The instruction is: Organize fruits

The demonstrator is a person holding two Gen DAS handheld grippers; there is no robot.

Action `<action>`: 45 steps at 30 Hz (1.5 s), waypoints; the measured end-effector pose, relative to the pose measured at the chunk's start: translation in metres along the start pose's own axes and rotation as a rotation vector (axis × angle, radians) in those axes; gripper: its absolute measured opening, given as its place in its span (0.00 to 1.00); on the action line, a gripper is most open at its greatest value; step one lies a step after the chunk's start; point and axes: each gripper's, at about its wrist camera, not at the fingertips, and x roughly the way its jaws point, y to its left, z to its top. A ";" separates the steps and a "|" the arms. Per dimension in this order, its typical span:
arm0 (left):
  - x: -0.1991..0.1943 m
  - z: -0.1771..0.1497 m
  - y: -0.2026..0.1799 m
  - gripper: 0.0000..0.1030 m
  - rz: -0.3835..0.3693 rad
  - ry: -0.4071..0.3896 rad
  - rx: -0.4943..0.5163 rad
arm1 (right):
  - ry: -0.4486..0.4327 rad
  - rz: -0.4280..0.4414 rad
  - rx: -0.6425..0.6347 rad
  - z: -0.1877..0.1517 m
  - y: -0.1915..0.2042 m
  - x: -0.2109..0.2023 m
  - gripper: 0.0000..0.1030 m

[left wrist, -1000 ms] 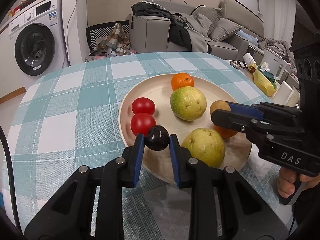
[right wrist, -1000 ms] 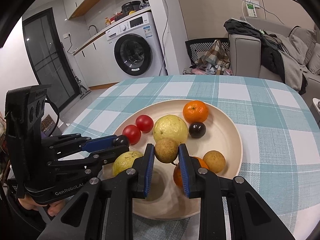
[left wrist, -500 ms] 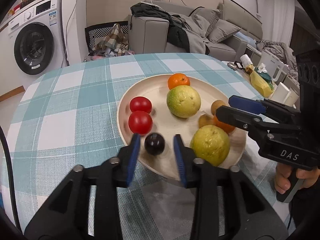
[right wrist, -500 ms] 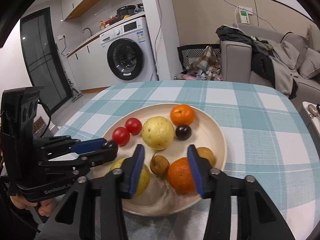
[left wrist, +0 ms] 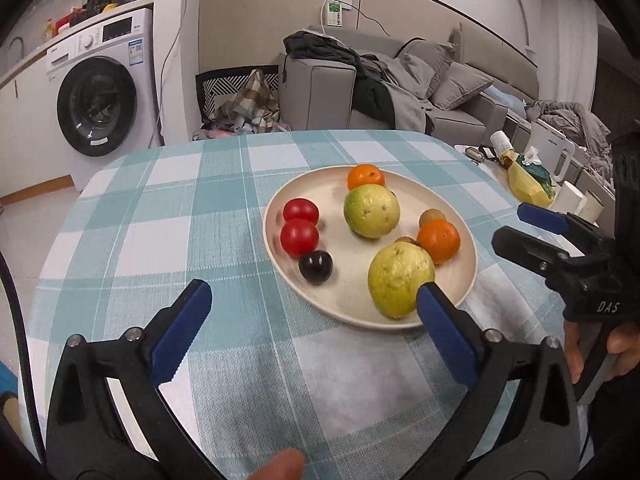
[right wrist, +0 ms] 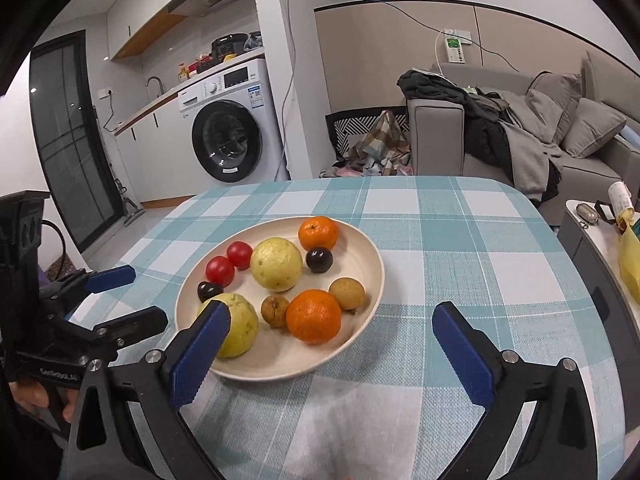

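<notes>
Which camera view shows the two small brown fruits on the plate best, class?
The right wrist view: both brown fruits sit unobstructed beside the near orange. In the left wrist view they are mostly hidden: one peeks behind that orange, the other behind a guava.

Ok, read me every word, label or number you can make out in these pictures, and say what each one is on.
"DAS": on the body of the right gripper.
"GenRobot.AI", partly hidden: on the body of the left gripper.
Washing machine panel and stickers: too small to read.
White kettle logo: blurred.
Wall socket label: unreadable.
</notes>
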 end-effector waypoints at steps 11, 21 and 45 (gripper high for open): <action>-0.031 -0.021 -0.015 0.99 0.038 -0.074 0.023 | -0.040 0.025 -0.051 -0.015 0.011 -0.029 1.00; -0.045 -0.032 -0.019 0.99 0.038 -0.115 0.010 | -0.075 0.036 -0.101 -0.027 0.020 -0.045 1.00; -0.052 -0.029 -0.017 0.99 0.039 -0.146 -0.021 | -0.123 0.045 -0.114 -0.029 0.021 -0.052 1.00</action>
